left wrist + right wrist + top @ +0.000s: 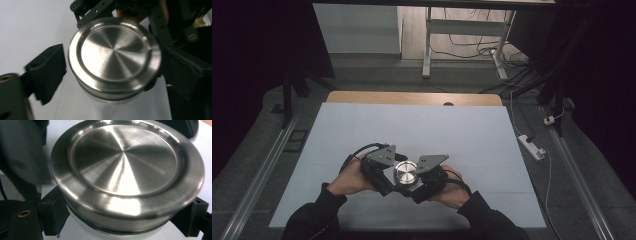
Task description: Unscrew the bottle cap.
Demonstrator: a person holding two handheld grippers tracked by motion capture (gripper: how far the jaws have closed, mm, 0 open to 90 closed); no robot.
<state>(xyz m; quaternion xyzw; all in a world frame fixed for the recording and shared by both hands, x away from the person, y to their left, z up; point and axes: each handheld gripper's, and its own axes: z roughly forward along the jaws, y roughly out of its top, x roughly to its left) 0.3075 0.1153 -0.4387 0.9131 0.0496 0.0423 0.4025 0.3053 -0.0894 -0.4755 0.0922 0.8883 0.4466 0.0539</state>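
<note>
A white jar (110, 106) with a brushed-steel lid (405, 171) is held low over the white table cover, between both hands. My right gripper (122, 220) is shut on the jar's white body just under the lid (125, 165), with one black jaw on each side. My left gripper (113, 72) comes in from the left with the lid (113, 55) between its jaws. Its left jaw stands a small gap off the lid's rim, so it is open. In the high view the left gripper (389, 181) and right gripper (419, 187) meet at the jar.
The white cover (412, 130) spreads over a wooden table whose far edge (412, 97) shows. A power strip (532, 146) and cables lie on the floor to the right. Metal rails run along both sides, and a desk frame (428, 45) stands beyond.
</note>
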